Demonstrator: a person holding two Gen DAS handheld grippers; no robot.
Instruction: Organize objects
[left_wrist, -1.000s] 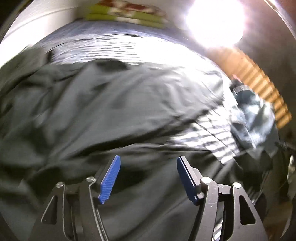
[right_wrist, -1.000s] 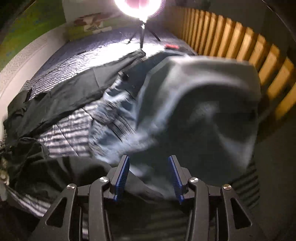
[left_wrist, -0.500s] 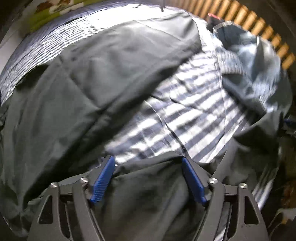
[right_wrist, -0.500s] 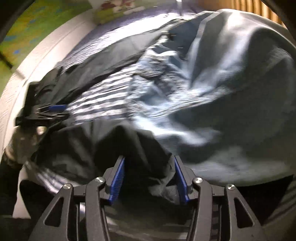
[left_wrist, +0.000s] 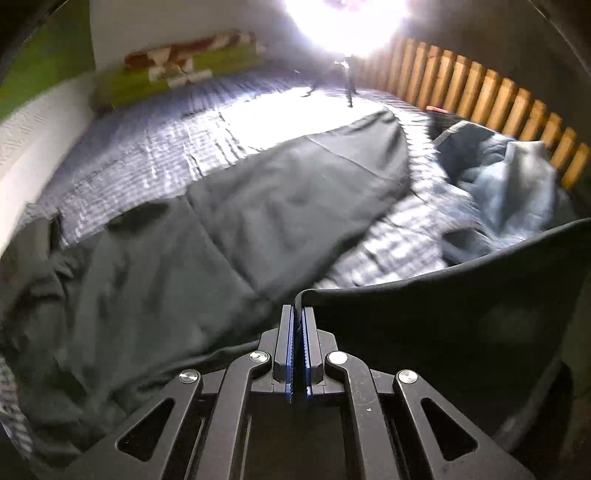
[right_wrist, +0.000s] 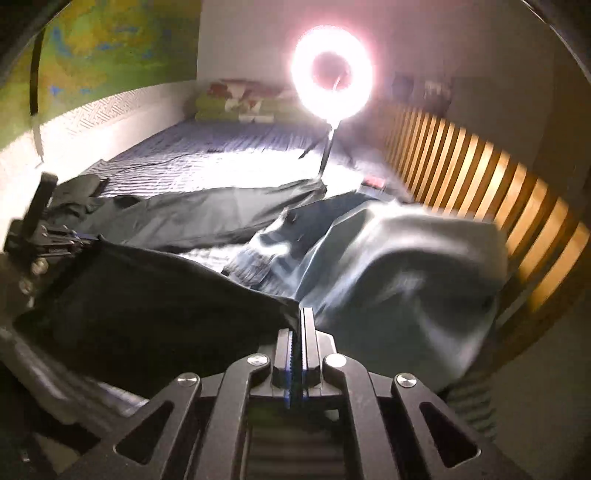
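Observation:
A black garment's edge (left_wrist: 443, 291) is stretched taut between my two grippers above the bed. My left gripper (left_wrist: 297, 314) has its jaws closing, with the blue pads pinching one corner of that edge. In the right wrist view the same black cloth (right_wrist: 155, 295) runs from the left gripper (right_wrist: 62, 240) at the far left to my right gripper (right_wrist: 302, 317). Its jaws are closing too, pressed on the other corner. A dark garment (left_wrist: 258, 221) lies flat on the bed beyond. A crumpled blue garment (right_wrist: 399, 273) is heaped to the right.
The bed has a striped blue cover (left_wrist: 159, 147). A wooden slatted rail (right_wrist: 480, 184) runs along its right side. A bright ring light (right_wrist: 332, 72) on a stand sits at the far end, beside a green patterned pillow (left_wrist: 177, 74). A small red object (right_wrist: 375, 181) lies near the rail.
Both grippers went from open over the cloth to pinched on the black garment's edge, then lifted it, pulling it taut. Both views now look further up the bed.

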